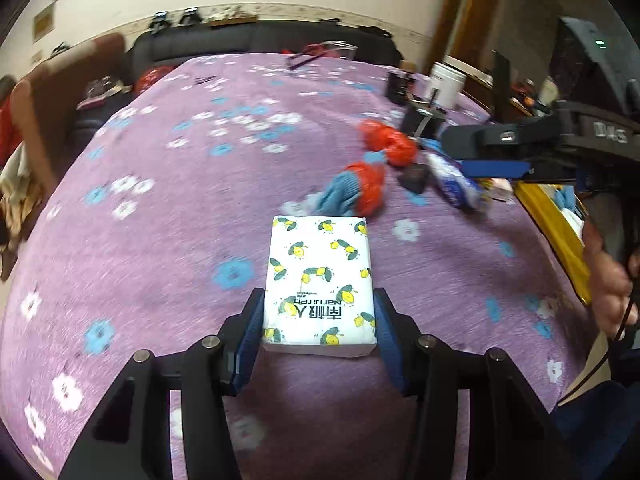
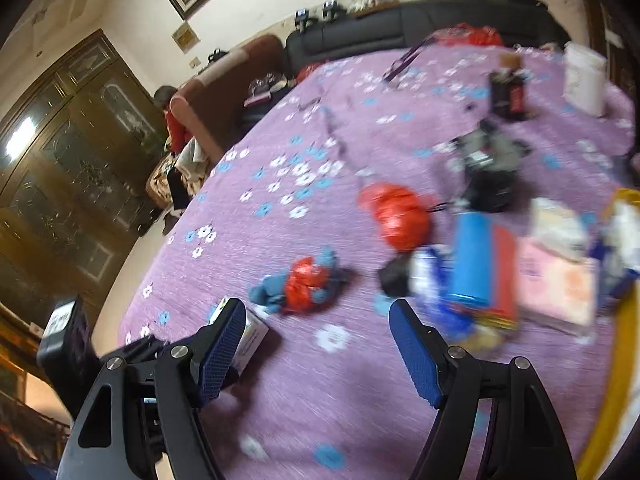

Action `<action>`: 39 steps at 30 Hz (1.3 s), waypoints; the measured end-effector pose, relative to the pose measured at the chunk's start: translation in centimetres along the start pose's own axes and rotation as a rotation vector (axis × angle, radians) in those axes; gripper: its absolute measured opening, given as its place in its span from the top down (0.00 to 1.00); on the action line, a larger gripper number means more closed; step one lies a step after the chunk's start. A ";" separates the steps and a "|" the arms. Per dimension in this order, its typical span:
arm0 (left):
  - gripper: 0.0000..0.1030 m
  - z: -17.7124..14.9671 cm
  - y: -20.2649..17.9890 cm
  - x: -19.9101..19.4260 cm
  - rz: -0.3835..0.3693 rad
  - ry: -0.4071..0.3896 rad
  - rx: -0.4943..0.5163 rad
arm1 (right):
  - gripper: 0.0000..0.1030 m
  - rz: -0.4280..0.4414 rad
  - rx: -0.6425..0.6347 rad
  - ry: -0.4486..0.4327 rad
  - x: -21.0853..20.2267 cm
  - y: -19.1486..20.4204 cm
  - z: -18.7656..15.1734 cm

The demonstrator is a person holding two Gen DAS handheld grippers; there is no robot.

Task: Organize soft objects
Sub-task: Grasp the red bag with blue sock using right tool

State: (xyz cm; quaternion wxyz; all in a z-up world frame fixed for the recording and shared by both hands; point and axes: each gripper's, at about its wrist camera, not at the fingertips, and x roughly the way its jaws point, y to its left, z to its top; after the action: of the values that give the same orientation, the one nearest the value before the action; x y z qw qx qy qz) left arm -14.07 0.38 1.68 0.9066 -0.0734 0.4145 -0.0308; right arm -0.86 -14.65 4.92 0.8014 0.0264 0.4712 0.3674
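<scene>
My left hand-held gripper (image 1: 319,326) has matte black plastic linkage arms joined by round silver pivot screws, with ribbed blue rubber pads (image 1: 249,334) on its fingers. My right hand-held gripper (image 2: 316,346) is built identically; white lettering marks its black body. A thin black cable (image 1: 622,322) runs past my hand (image 1: 608,280).

both wrist views angled down, close, sharing purple floral tablecloth (image 1: 160,208)

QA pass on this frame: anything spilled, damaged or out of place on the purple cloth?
No spill or damage shows. The tissue pack lies flat and intact between the left gripper's pads. A loose heap, red bag, blue-and-red bundle and packets, sits unsorted. Motion blur hides detail.
</scene>
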 end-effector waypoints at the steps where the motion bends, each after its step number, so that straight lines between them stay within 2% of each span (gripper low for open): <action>1: 0.50 -0.1 0.3 -0.1 0.006 -0.002 -0.005 | 0.24 -0.033 -0.018 0.007 1.2 0.3 0.3; 2: 0.50 -0.1 0.6 -0.3 0.012 -0.005 -0.013 | 0.24 -0.056 -0.017 0.016 2.0 0.3 0.6; 7: 0.50 -0.1 0.8 -0.3 0.062 -0.015 -0.012 | 0.26 -0.060 0.002 0.036 5.5 0.2 1.5; 8: 0.50 -0.1 1.0 -0.2 0.058 -0.014 -0.017 | 0.33 -0.071 -0.006 0.055 6.2 0.3 1.4; 9: 0.50 0.0 1.1 -0.1 0.056 -0.015 -0.027 | 0.57 -0.045 -0.003 0.069 6.7 0.3 1.1; 13: 0.50 0.4 1.3 0.2 0.068 -0.019 -0.050 | 0.64 -0.038 -0.071 0.024 5.4 1.3 0.6; 17: 0.50 0.7 1.2 0.3 0.051 -0.037 -0.071 | 0.64 -0.047 -0.084 -0.067 2.6 1.4 -0.1; 21: 0.50 1.3 0.5 0.6 0.045 -0.051 -0.073 | 0.64 -0.031 -0.064 -0.118 0.2 0.5 -0.7; 39: 0.50 3.7 -4.7 1.2 0.062 -0.040 0.022 | 0.64 0.000 0.050 -0.205 -5.5 -4.6 -2.3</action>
State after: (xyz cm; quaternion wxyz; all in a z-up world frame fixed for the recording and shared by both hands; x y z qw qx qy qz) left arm -10.52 -4.02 3.92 0.9158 -0.0513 0.3982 -0.0058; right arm -1.64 -22.12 5.89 0.8445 0.0841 0.3957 0.3509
